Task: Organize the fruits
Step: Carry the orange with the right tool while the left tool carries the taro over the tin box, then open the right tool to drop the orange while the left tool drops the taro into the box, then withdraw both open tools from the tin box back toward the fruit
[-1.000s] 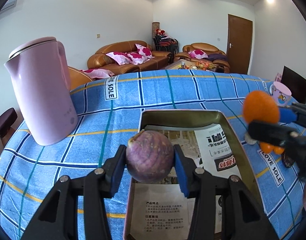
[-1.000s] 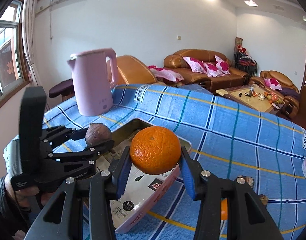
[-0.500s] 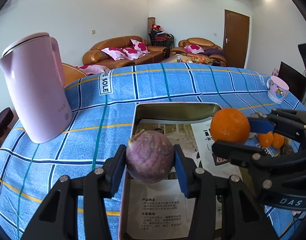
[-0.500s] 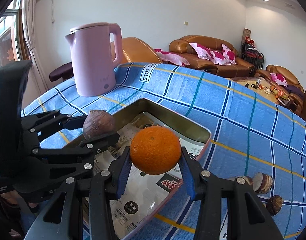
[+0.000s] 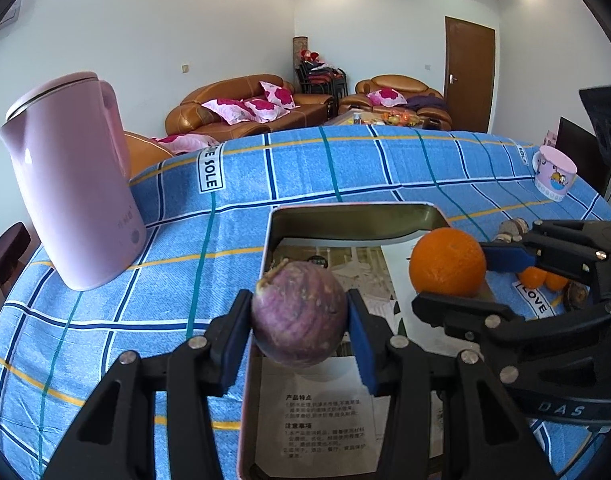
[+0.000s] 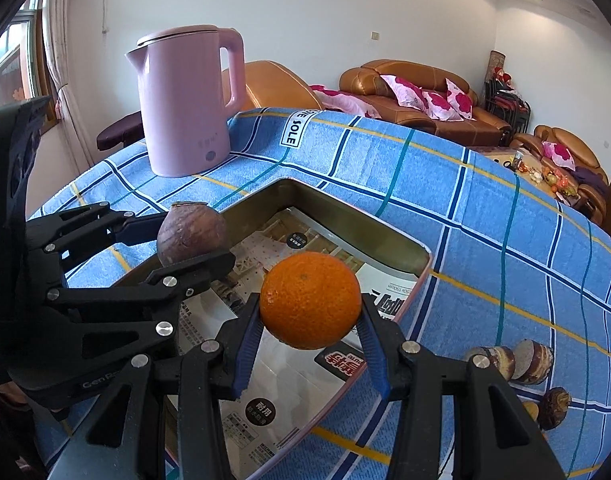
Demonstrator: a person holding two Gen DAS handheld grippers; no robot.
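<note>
1. The left gripper (image 5: 300,322) has its jaws clamped on a purple-brown fruit (image 5: 299,314); the blue pads press its two sides and the jaws stand only as far apart as the fruit is wide. The fruit hangs above the near left edge of the tin tray (image 5: 347,216).
2. The right gripper (image 6: 311,320) has its jaws clamped on an orange (image 6: 310,300), which bulges out above and below the pads. It is held over the tray's (image 6: 357,220) paper-lined floor, just right of the left gripper's fruit (image 6: 191,236).
3. Ahead of both sets of jaws lies the blue checked tablecloth (image 5: 345,168), with white tags reading "SOLE" (image 5: 210,168) and, to the right of the left jaws, "LOVE" (image 5: 531,300).
4. Left of the left jaws stands a pink kettle (image 5: 71,184) on the cloth, upright; a small mark shows near its base but cannot be read.
5. Under the jaws the tray is lined with printed paper (image 5: 325,420) carrying Chinese text, too small to read.
6. The right gripper's body, seen in the left wrist view, shows the letters "DAS" (image 5: 561,410).
7. Right of the right jaws, on the cloth, lie three more brown fruits (image 6: 521,364), close together; two small oranges (image 5: 541,278) sit behind the right gripper in the left wrist view.
8. Far right of the left jaws a cartoon mug (image 5: 553,174) stands near the table edge.
9. Beyond the table are brown leather sofas (image 5: 249,108) with pink cushions, a wooden door (image 5: 469,76) and white walls.
</note>
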